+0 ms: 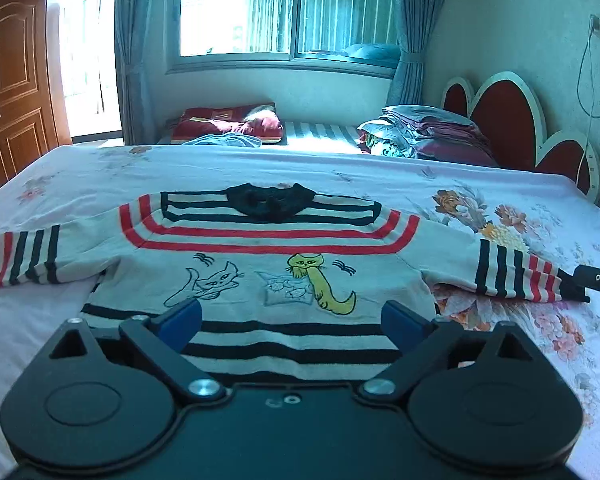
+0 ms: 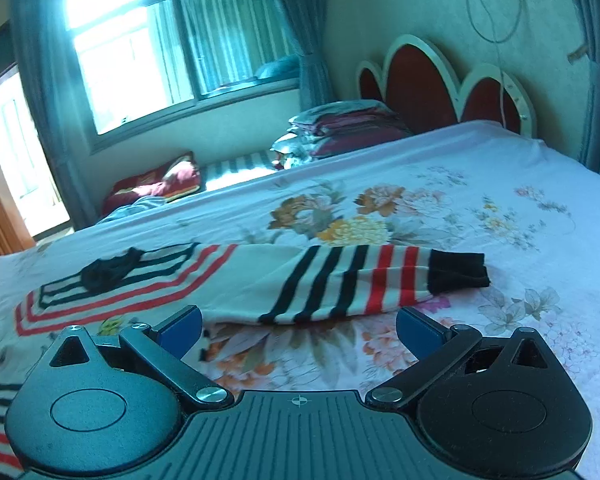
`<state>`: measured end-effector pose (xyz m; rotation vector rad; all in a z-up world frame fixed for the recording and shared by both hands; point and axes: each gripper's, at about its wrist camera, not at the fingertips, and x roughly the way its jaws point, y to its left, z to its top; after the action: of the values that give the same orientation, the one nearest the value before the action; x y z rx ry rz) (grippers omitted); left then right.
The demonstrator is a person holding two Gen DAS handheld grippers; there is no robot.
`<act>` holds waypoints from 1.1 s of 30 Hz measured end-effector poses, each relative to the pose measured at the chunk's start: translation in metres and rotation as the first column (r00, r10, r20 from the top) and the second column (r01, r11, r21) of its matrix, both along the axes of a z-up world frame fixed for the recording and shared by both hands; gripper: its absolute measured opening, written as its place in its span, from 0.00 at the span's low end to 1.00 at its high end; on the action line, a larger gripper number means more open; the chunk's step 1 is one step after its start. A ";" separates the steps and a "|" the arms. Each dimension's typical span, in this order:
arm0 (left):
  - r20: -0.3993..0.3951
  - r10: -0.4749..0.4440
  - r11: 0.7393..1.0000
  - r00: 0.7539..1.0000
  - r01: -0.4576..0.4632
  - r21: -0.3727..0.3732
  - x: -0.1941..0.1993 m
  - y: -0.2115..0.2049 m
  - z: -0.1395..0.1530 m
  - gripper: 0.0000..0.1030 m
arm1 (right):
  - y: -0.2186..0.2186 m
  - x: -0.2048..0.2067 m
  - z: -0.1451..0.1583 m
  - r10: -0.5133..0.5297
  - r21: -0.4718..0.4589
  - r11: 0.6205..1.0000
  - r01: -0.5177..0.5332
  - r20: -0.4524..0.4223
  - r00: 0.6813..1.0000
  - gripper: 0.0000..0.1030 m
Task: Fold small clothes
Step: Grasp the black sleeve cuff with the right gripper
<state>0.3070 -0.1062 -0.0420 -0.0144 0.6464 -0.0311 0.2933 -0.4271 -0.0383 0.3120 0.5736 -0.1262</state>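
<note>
Sweater point(image 1: 260, 264), small and striped, lies spread face up on the floral bedsheet point(image 1: 540, 216), directly ahead of the left gripper point(image 1: 292, 320), whose blue pads point(image 1: 184, 320) stand wide apart above the hem with no cloth between them. Two cartoon cats sit on the chest just beyond those pads, and the black collar lies farther out along the same line. One sleeve stretches off to the left of the left gripper, the other to its right, ending in a black cuff point(image 1: 576, 286) that meets a dark bar at the frame edge, possibly part of the other tool, though the view there is too cropped to be sure.

From the right wrist camera, the right gripper point(image 2: 298, 326) is likewise spread, pads empty, hovering over bare sheet. The right sleeve point(image 2: 340, 280) lies straight across just beyond its fingertips, cuff point(image 2: 458, 272) ahead and to the right, the sweater's collar ahead and to the left. Nothing lies between either tool and the cloth.

Farther out, beyond the bed's far edge, a red cushion point(image 1: 228, 122) rests on a low striped mattress below the window point(image 1: 284, 12). A stack of folded bedding point(image 1: 428, 132) sits right of it, beside the scalloped red headboard point(image 1: 500, 116). A wooden door point(image 1: 16, 80) stands far left.
</note>
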 end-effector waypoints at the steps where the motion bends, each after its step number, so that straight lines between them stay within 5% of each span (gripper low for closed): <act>1: -0.008 0.001 1.000 1.000 -0.001 0.001 0.011 -0.006 -0.003 0.93 | -0.013 0.008 -0.006 -0.021 0.017 1.000 0.021 -0.010 1.000 1.00; 5: -0.048 0.007 1.000 0.999 -0.006 0.024 0.040 -0.022 -0.015 0.89 | -0.054 0.030 -0.029 -0.087 0.062 0.994 0.090 -0.045 0.995 0.95; 7: -0.070 0.005 0.999 0.998 -0.002 0.047 0.051 -0.029 -0.021 0.89 | -0.071 0.041 -0.042 -0.104 0.089 0.990 0.110 -0.076 0.992 0.58; 14: -0.135 0.004 0.992 0.991 0.013 0.126 0.072 -0.040 -0.040 0.90 | -0.118 0.067 -0.088 -0.207 0.196 0.953 0.232 -0.139 0.968 0.57; 17: -0.154 0.012 0.990 0.988 0.010 0.140 0.080 -0.038 -0.046 0.90 | -0.133 0.076 -0.104 -0.239 0.233 0.934 0.271 -0.157 0.958 0.43; 23: -0.162 0.038 0.989 0.986 -0.014 0.146 0.092 -0.028 -0.049 0.90 | -0.155 0.089 -0.125 -0.301 0.301 0.892 0.336 -0.155 0.941 0.43; 25: -0.168 0.044 0.989 0.985 -0.020 0.145 0.096 -0.023 -0.051 0.90 | -0.156 0.091 -0.125 -0.302 0.289 0.898 0.333 -0.148 0.942 0.43; 28: -0.175 0.045 0.990 0.983 -0.021 0.139 0.102 -0.014 -0.053 0.90 | -0.158 0.097 -0.126 -0.267 0.275 0.913 0.301 -0.155 0.951 0.05; 30: -0.171 0.042 0.990 0.984 -0.018 0.138 0.109 -0.008 -0.050 0.90 | -0.155 0.101 -0.117 -0.242 0.225 0.936 0.269 -0.141 0.960 0.05; 32: -0.144 0.037 0.991 0.989 -0.017 0.136 0.115 0.000 -0.045 0.91 | -0.141 0.104 -0.102 -0.193 0.072 0.977 0.198 -0.077 0.978 0.05; 33: -0.141 0.035 0.991 0.989 -0.016 0.135 0.119 0.005 -0.044 0.94 | -0.142 0.115 -0.112 -0.191 0.030 0.980 0.198 -0.155 0.969 0.05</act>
<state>0.4263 -0.1012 -0.0857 0.1054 0.7905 0.0387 0.4079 -0.5696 -0.1500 0.4053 0.6964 -0.3287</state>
